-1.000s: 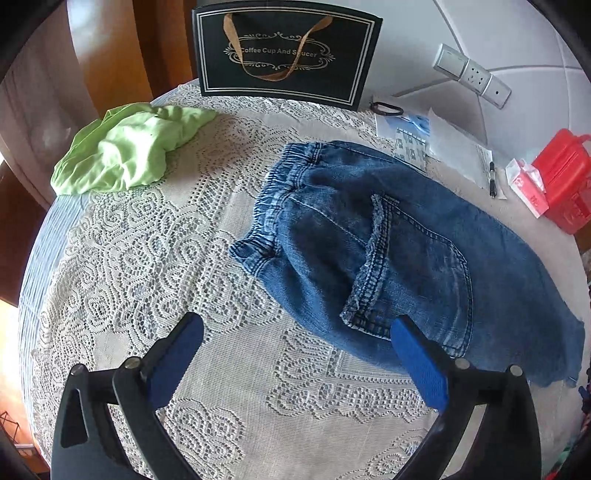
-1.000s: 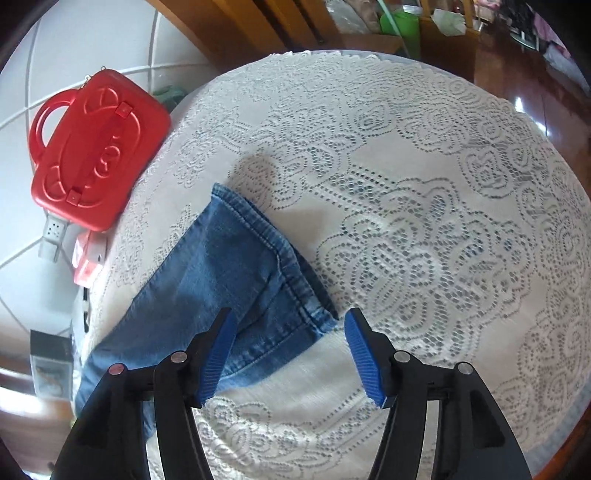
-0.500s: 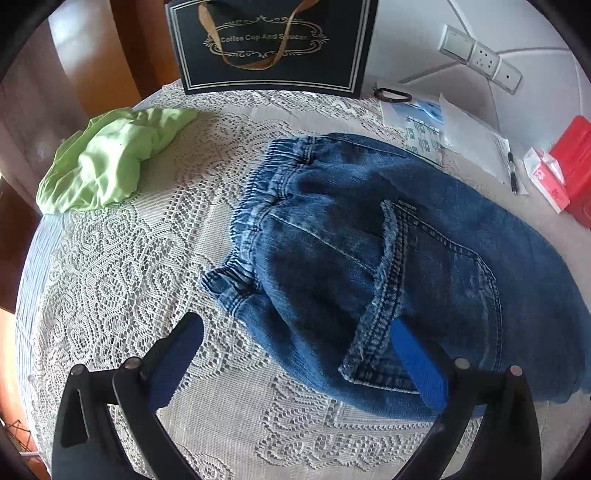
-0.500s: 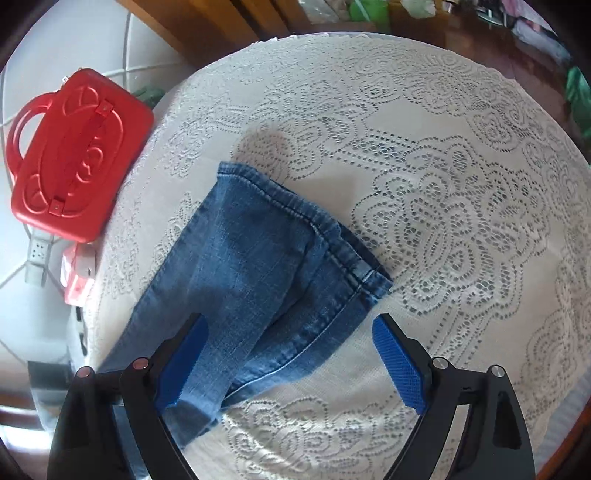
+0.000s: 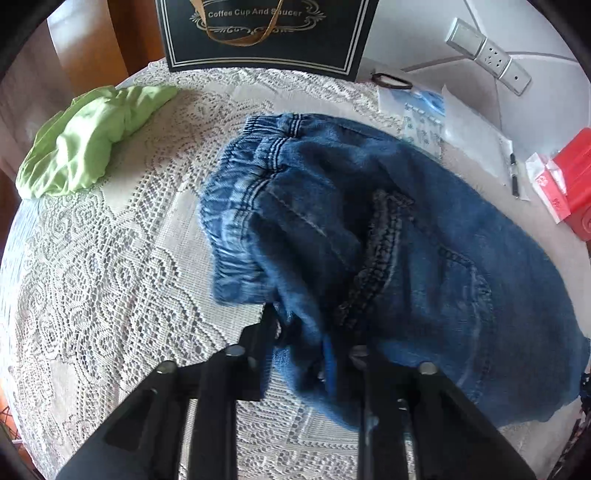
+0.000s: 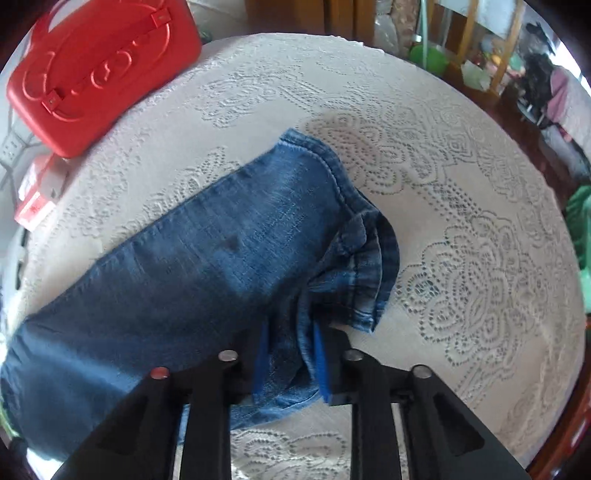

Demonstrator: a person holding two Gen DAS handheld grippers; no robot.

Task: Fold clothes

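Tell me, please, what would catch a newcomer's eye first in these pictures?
The blue jeans sprawl across the middle of the lace tablecloth, with the left tool pinching the near edge by the waistband and the right tool clamping bunched denim near the leg hem. A red case sits at the far left edge in the right wrist view.

Jeans [image 5: 424,229] on tablecloth [image 5: 110,258], bag [image 5: 266,33] behind.

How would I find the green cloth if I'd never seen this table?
Start at the round lace table and find the black gift bag standing at its far edge. Look left of the bag, near the rim: the green cloth lies crumpled there. It is the only lime-green thing, well apart from the blue jeans.
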